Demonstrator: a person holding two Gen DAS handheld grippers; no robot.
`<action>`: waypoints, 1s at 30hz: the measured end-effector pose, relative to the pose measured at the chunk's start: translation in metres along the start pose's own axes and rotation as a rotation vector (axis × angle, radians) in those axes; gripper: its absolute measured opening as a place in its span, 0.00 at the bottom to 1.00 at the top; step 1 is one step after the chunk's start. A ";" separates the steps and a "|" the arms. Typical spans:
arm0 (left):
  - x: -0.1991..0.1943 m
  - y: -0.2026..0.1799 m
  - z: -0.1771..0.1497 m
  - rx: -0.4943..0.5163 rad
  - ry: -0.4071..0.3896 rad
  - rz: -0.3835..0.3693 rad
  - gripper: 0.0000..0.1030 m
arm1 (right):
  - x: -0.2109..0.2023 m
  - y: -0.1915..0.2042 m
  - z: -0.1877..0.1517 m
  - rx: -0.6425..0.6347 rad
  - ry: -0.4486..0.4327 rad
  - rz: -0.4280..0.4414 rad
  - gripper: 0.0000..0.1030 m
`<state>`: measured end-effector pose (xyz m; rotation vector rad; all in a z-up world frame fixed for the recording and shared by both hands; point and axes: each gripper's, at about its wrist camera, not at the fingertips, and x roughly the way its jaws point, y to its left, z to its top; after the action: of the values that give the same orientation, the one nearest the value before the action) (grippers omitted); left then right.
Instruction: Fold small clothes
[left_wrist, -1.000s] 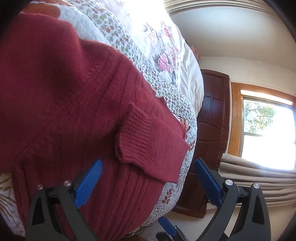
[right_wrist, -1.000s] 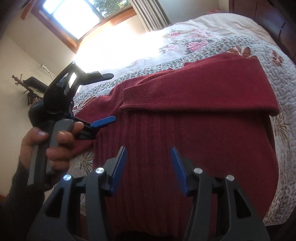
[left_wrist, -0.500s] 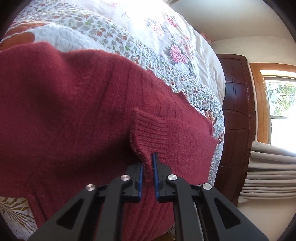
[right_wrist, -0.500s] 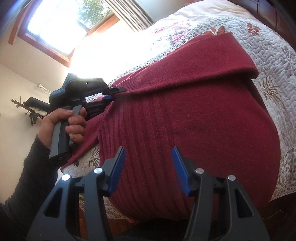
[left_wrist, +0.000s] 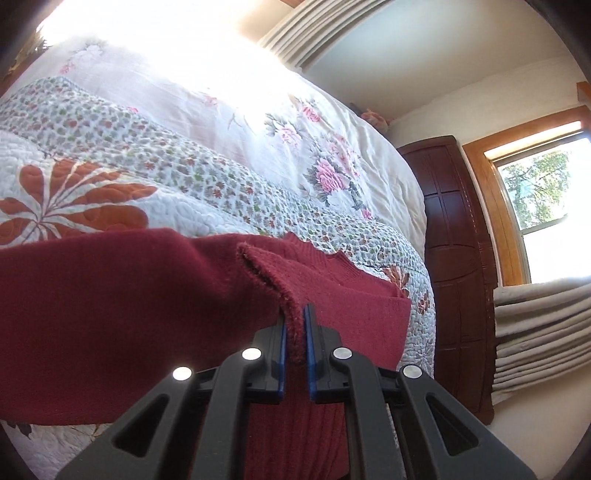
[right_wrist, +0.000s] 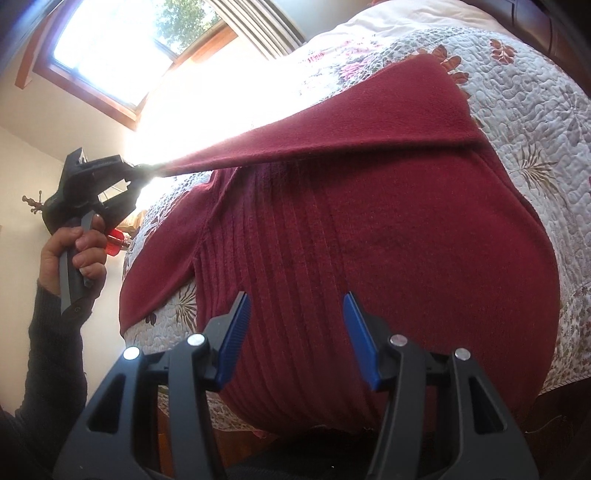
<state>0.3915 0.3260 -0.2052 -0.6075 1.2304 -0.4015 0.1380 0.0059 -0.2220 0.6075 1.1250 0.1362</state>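
left gripper (left_wrist: 294, 334): jaws clamped on the ribbed cuff (left_wrist: 275, 284) of a dark red knit sweater (right_wrist: 369, 240), sleeve (right_wrist: 332, 122) lifted taut above the body, which lies on the bed's floral quilt (right_wrist: 535, 110). right gripper (right_wrist: 293, 338): jaws apart, holding nothing, poised over the hem. risk: thin cuff bite may slip under tension; a hard pull could drag the body askew. room: bedroom, sunlit window (left_wrist: 543, 192), dark wooden cabinet (left_wrist: 456, 236).

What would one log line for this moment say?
left gripper: shut on sleeve cuff, lifted | right gripper: open over red sweater | quilt
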 end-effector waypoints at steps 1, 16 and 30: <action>0.004 0.012 -0.002 -0.016 0.015 0.001 0.08 | 0.001 0.000 -0.001 0.001 0.002 0.000 0.52; 0.007 0.048 -0.036 -0.043 -0.114 0.131 0.19 | -0.006 -0.005 -0.006 0.015 -0.004 -0.004 0.52; 0.038 0.063 -0.053 -0.139 -0.045 0.060 0.43 | -0.017 0.001 -0.002 -0.020 0.004 0.032 0.52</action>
<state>0.3502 0.3409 -0.2845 -0.6932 1.2369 -0.2524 0.1285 0.0010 -0.2083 0.6080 1.1170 0.1763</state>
